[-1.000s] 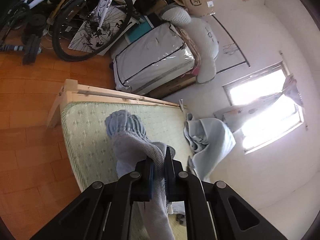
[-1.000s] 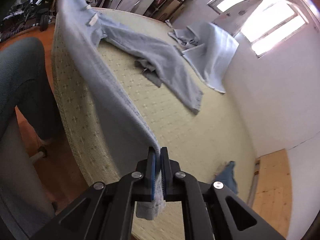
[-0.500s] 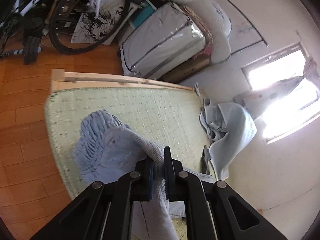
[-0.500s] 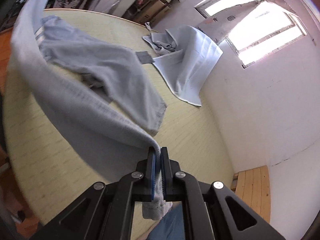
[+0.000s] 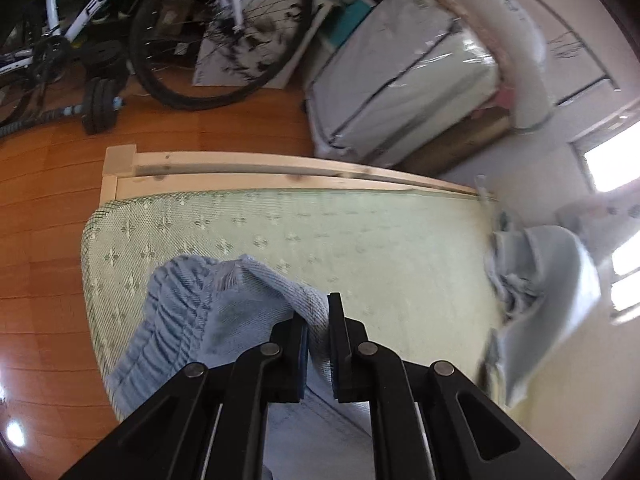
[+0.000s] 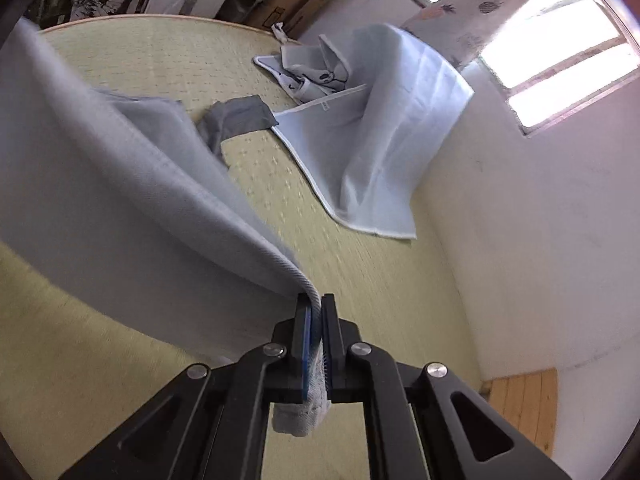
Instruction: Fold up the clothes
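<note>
A pair of light grey-blue sweatpants point(image 6: 120, 184) stretches between my two grippers above a green patterned mattress point(image 6: 360, 280). My left gripper point(image 5: 318, 316) is shut on the gathered elastic waistband end point(image 5: 192, 304), held low over the mattress point(image 5: 360, 232) near its wooden-framed corner. My right gripper point(image 6: 316, 308) is shut on the hem of a leg, and the cloth sweeps up and left from it. A dark grey part of the pants point(image 6: 236, 116) lies on the mattress behind the lifted leg.
A pale blue sheet point(image 6: 372, 128) lies crumpled against the wall below the window point(image 6: 560, 52); it also shows in the left wrist view point(image 5: 540, 292). A bicycle point(image 5: 180, 28), weights point(image 5: 100, 100) and a wrapped mattress point(image 5: 400, 84) stand on the wooden floor beyond the bed frame point(image 5: 260, 168).
Both grippers have carried the pants further over the mattress and lower. The left end has come down near the surface. The right-hand leg has swung across, covering more of the other leg.
</note>
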Tool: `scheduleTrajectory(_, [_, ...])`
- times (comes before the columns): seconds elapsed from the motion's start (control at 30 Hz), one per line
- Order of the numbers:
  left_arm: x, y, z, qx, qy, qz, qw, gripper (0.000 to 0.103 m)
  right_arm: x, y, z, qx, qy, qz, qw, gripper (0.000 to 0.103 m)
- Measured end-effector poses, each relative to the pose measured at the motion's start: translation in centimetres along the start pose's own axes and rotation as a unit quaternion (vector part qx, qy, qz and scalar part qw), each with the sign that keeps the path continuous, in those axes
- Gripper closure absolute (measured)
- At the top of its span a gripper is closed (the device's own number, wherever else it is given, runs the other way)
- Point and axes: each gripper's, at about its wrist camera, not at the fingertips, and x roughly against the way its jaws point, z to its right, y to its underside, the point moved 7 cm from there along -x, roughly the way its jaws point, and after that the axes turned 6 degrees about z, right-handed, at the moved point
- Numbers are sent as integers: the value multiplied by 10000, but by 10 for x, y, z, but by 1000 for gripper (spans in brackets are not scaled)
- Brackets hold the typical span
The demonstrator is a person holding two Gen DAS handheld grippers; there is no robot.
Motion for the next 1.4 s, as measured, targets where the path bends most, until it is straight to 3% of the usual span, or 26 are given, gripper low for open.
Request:
scheduleTrajectory(0.1, [-34, 1, -11, 160, -223, -47, 9996, 96, -56, -29, -6, 88, 17, -93, 9999, 100])
scheduleTrajectory(0.2, [-69, 3, -13, -3, -400, -164, 9991, 95, -105, -51, -16, 180, 40, -229, 9996, 100])
scheduleTrajectory(0.37, [-119, 6, -21, 90, -463, -384, 9981, 92, -167, -54, -25, -29, 122, -459, 9989, 98])
scheduleTrajectory(0.43, [-130, 10, -22, 29, -415, -437, 9982, 88, -181, -50, -25, -197, 273, -503, 9982, 88])
scheduleTrajectory(0.47, [-130, 11, -21, 11, -289, -438, 9986, 81, -187, -47, -22, -355, 400, -532, 9972, 82])
scheduleTrajectory(0.53, [-129, 13, -19, -33, -42, -430, 9991, 57, -188, -39, -8, -979, 556, -395, 9929, 50])
scheduleTrajectory(0.57, [-122, 12, -16, -107, 50, -363, 9993, 38, -182, -34, 0, -1343, 499, -230, 9894, 46])
scheduleTrajectory(0.6, [-114, 12, -12, -181, 143, -296, 9993, 25, -174, -24, 12, -1849, 497, -57, 9815, 40])
scheduleTrajectory(0.7, [-88, 14, -2, -417, 379, -58, 9984, 18, -151, 13, 37, -3283, 198, 302, 9439, 33])
scheduleTrajectory(0.8, [-51, 30, 15, -626, 791, 185, 9947, 17, -145, 68, 41, -4790, -493, 319, 8758, 32])
scheduleTrajectory(0.9, [-8, 56, 40, -807, 1317, 377, 9873, 13, -159, 117, 24, -5681, -1060, 0, 8161, 32])
scheduleTrajectory(1.0, [31, 100, 79, -1023, 1892, 372, 9759, 3, -175, 144, 5, -6043, -1298, -280, 7856, 32])
scheduleTrajectory(1.1, [53, 161, 133, -1265, 2598, -101, 9573, 1, -192, 154, -7, -6370, -1498, -310, 7555, 32])
scheduleTrajectory(1.2, [64, 221, 183, -1458, 3132, -543, 9369, 1, -204, 150, -12, -6548, -1581, -270, 7386, 33])
scheduleTrajectory(1.27, [66, 266, 210, -1570, 3421, -868, 9224, 1, -214, 145, -13, -6542, -1609, -298, 7384, 41])
scheduleTrajectory(1.33, [65, 301, 224, -1615, 3598, -1143, 9118, 1, -221, 141, -14, -6464, -1494, -370, 7473, 66])
scheduleTrajectory(1.4, [62, 333, 230, -1729, 3722, -1397, 9011, 1, -228, 141, -15, -6379, -1344, -503, 7566, 85])
